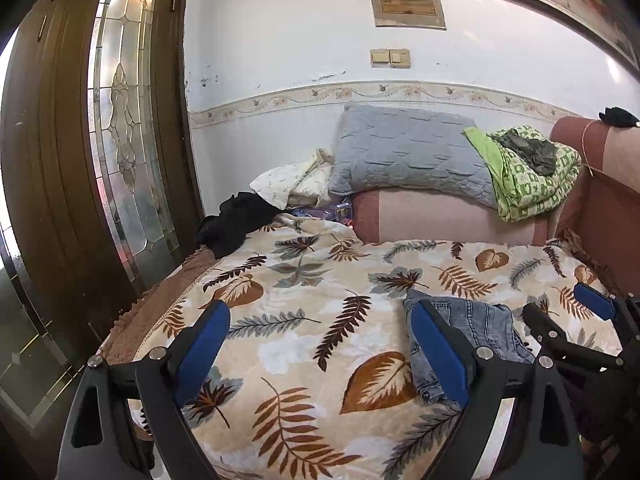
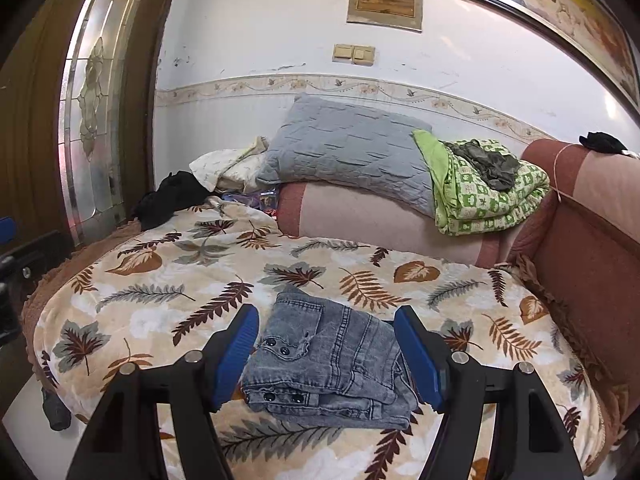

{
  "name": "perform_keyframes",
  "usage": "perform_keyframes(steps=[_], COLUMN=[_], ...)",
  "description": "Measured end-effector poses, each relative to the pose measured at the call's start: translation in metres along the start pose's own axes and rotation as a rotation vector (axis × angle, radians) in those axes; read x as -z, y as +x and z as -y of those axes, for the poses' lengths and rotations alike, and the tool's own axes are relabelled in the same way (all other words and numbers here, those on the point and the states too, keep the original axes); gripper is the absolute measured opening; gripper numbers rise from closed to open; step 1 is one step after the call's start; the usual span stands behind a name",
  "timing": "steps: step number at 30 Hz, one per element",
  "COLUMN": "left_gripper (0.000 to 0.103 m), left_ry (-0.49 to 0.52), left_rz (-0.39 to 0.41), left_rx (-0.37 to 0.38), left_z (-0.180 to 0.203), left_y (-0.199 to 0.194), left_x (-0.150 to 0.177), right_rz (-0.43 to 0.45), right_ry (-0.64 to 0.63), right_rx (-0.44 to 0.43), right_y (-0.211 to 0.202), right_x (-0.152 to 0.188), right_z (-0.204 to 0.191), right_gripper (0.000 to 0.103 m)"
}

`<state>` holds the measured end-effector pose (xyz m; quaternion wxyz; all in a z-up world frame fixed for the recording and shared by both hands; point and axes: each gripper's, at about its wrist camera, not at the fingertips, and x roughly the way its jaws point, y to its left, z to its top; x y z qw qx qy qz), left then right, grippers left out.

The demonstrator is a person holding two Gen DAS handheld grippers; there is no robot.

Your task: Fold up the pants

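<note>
The pants are grey-blue denim jeans [image 2: 328, 364], folded into a compact bundle on the leaf-print blanket [image 2: 160, 280]. In the right wrist view my right gripper [image 2: 326, 322] is open and empty, its blue pads on either side of the bundle and a little above it. In the left wrist view my left gripper [image 1: 320, 316] is open and empty, to the left of the jeans [image 1: 480, 328]. Its right finger hides the jeans' left edge. The right gripper [image 1: 560, 300] shows at the right edge there.
A grey pillow [image 2: 344, 152] and a folded green quilt [image 2: 492, 196] lie on the pink sofa back [image 2: 380, 220]. Black clothing [image 2: 172, 196] lies at the far left corner. A wooden door with leaded glass [image 1: 120, 120] stands left. The sofa arm [image 2: 580, 260] rises at the right.
</note>
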<state>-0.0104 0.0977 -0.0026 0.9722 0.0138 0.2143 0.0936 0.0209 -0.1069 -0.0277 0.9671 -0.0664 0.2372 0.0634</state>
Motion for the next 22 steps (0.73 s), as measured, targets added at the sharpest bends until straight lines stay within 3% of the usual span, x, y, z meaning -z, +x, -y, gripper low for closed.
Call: perform_keyframes(steps=[14, 22], left_gripper=[0.092, 0.092], left_ry=[-0.017, -0.025], left_rz=[-0.017, -0.049], left_rx=[0.047, 0.150], left_z=[-0.005, 0.010], left_y=[0.025, 0.048], left_x=[-0.005, -0.006], right_rz=[-0.029, -0.041], right_ry=[-0.032, -0.012], right_rx=[-0.010, -0.024], right_y=[0.032, 0.054], right_x=[-0.004, -0.003], right_z=[-0.017, -0.011], right_gripper=[0.074, 0.074])
